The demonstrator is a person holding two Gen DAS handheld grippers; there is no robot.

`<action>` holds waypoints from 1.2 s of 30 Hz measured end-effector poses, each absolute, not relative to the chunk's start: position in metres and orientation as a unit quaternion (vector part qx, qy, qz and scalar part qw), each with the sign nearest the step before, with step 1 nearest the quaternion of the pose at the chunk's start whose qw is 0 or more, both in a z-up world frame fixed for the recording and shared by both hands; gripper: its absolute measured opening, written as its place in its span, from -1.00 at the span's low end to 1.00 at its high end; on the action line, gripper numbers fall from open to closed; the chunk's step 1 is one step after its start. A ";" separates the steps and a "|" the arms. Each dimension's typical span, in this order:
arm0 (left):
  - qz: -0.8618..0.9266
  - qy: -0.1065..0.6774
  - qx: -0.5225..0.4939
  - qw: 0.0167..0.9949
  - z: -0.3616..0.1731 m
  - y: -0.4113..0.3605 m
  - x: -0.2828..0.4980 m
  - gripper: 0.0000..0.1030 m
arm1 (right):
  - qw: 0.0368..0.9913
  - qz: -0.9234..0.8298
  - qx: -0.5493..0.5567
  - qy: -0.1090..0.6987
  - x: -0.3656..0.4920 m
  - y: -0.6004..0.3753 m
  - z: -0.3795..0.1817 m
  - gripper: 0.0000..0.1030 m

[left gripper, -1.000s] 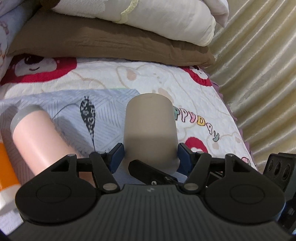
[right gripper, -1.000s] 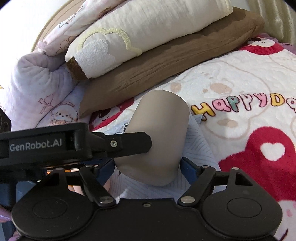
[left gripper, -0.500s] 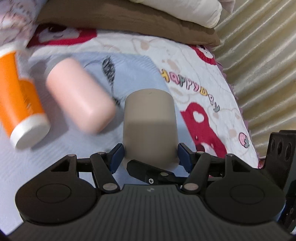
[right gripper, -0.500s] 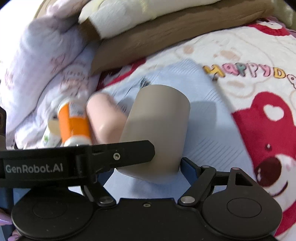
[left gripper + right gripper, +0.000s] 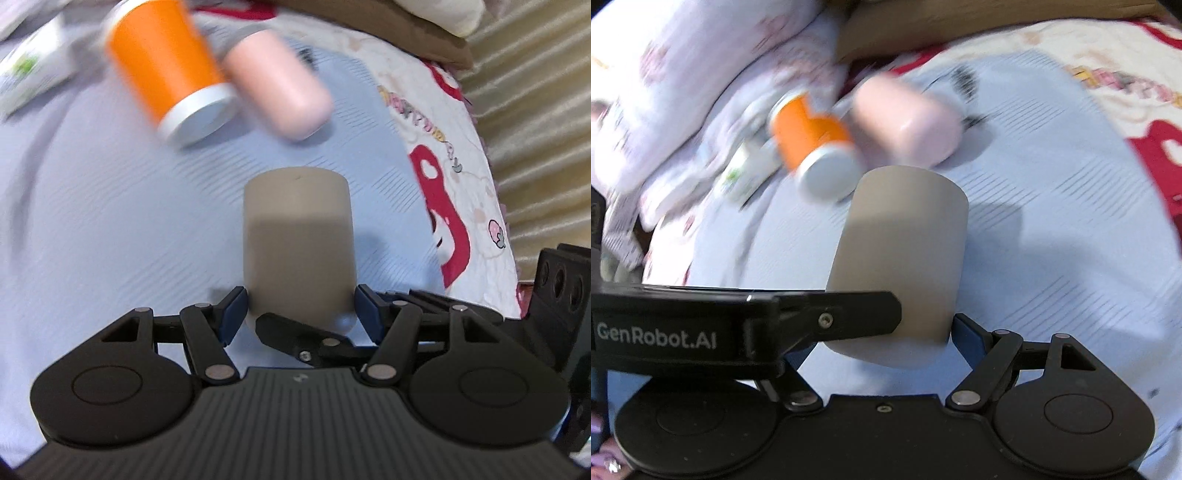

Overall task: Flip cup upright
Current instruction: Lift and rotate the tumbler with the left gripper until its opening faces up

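A beige cup (image 5: pixel 298 240) is held between both grippers above the light blue cloth (image 5: pixel 110 240), its closed base pointing away from the cameras. My left gripper (image 5: pixel 299 308) is shut on the cup near its rim. My right gripper (image 5: pixel 886 332) is shut on the same cup (image 5: pixel 905 251); its left finger is hidden behind the left gripper's body (image 5: pixel 701 332). The cup's opening faces the cameras and is hidden by the grippers.
An orange cup with a white rim (image 5: pixel 166 70) and a pink cup (image 5: pixel 280 81) lie on their sides on the cloth, also in the right wrist view (image 5: pixel 816 147) (image 5: pixel 908 125). A white carton (image 5: pixel 29 74) lies far left. Pillows (image 5: pixel 683 74) and a curtain (image 5: pixel 535 92) border the bed.
Both grippers have tipped downward with the beige cup, so the view swung from the pillows to the blue cloth. The orange and pink cups came into view ahead.
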State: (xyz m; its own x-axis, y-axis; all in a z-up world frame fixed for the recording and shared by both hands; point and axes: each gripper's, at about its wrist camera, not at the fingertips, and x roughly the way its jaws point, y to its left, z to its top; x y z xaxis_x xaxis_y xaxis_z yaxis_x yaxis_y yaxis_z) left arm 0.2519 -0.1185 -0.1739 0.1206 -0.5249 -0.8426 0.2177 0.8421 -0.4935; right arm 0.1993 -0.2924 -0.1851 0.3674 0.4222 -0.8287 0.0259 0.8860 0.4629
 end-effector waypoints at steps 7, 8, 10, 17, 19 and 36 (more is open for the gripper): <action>-0.243 0.630 -0.178 0.715 -0.186 -0.070 0.240 0.21 | 0.799 0.184 0.162 0.550 0.186 -0.252 -0.181 0.62; -0.248 0.630 -0.179 0.714 -0.187 -0.068 0.240 0.21 | 0.796 0.191 0.162 0.550 0.186 -0.252 -0.180 0.64; -0.256 0.628 -0.186 0.711 -0.189 -0.063 0.242 0.22 | 0.790 0.204 0.168 0.553 0.186 -0.257 -0.181 0.64; -0.289 0.615 -0.227 0.697 -0.202 -0.041 0.245 0.23 | 0.756 0.263 0.202 0.564 0.199 -0.268 -0.189 0.81; -0.294 0.614 -0.238 0.693 -0.205 -0.036 0.248 0.23 | 0.749 0.263 0.209 0.570 0.204 -0.265 -0.194 0.83; -0.314 0.569 -0.259 0.715 -0.216 -0.031 0.266 0.31 | 0.752 0.291 0.207 0.554 0.229 -0.272 -0.200 0.71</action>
State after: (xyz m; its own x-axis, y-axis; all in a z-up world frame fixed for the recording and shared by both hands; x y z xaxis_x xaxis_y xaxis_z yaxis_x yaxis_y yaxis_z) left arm 0.2664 -0.0309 -0.2163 0.1563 -0.7431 -0.6507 0.1550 0.6691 -0.7269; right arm 0.2285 -0.2722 -0.2000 0.2165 0.6665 -0.7134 -0.2087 0.7454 0.6331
